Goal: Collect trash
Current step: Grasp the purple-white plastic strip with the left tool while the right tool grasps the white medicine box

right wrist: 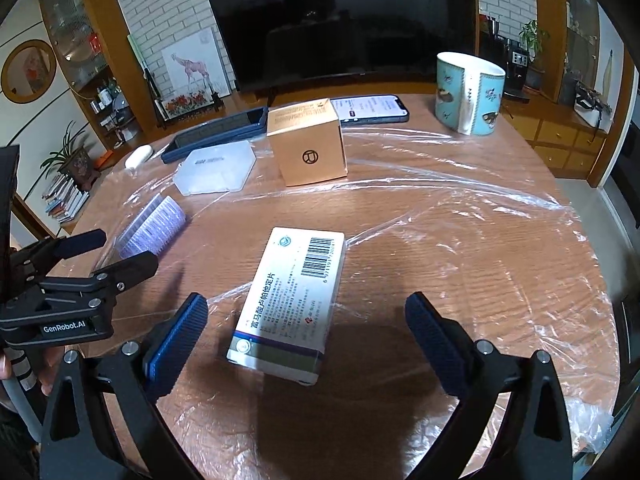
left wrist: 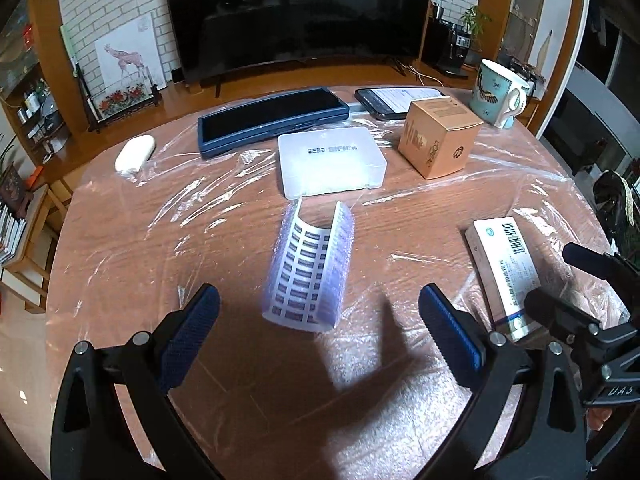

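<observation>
Left tongs (left wrist: 318, 334) spread wide, low over the worktop (left wrist: 132, 248), gripping nothing. Just ahead between the pads, apart from both: curled blister sheet (left wrist: 310, 270), open side up. Bare plastic-covered wood to either side — ample room. Beyond it, clear plastic case (left wrist: 332, 162), then tan carton (left wrist: 438, 138).

Right tongs (right wrist: 306, 338) likewise spread, flanking the near end of a white medicine box (right wrist: 290, 304) lying flat — gaps on both sides, no contact. Open wood to the right, out to the round edge. Mug (right wrist: 468, 94) far ahead, well apart.
</observation>
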`<state>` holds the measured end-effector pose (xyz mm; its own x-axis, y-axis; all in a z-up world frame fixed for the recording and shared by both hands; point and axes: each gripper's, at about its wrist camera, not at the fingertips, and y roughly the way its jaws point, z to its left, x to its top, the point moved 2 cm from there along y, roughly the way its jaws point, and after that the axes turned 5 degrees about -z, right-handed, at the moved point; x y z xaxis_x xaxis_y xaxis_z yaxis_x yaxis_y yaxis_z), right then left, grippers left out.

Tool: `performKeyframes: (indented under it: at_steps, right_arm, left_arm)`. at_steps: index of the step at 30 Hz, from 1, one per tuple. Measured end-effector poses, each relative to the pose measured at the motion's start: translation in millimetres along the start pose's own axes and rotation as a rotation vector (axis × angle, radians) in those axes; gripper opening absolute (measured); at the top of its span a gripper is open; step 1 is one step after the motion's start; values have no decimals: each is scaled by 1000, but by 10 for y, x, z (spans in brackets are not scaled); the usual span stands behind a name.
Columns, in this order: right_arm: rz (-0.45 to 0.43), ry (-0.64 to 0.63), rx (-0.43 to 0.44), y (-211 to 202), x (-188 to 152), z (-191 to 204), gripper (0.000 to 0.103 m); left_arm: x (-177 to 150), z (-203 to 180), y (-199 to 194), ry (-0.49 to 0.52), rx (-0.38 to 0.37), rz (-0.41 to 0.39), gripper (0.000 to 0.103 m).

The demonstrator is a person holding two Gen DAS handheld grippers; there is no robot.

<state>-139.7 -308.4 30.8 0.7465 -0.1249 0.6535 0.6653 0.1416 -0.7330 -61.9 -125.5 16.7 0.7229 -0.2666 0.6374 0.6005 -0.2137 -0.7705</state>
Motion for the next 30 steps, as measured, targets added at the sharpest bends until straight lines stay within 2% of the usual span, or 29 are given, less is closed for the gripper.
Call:
performKeyframes:
  at_steps: [2,11,17,24,30]
  right_arm:
    - [9,-3,-4,45,-3,16,93]
    - [28,-3,-12,184,5,57,91]
    - [32,-22,-20,236,16,98,86]
    - [37,-26,-11,258,25,138,80]
    - [51,-15,-8,281,27,127,79]
  left_arm:
    - [19,3,40,5,-4,6,100]
    - [71,7,166,21,-18,20,100]
    - [97,28,234,25,-24,28,100]
    - [108,52,309,20,-31,49,89]
    - [90,51,329,29,-37,59,87]
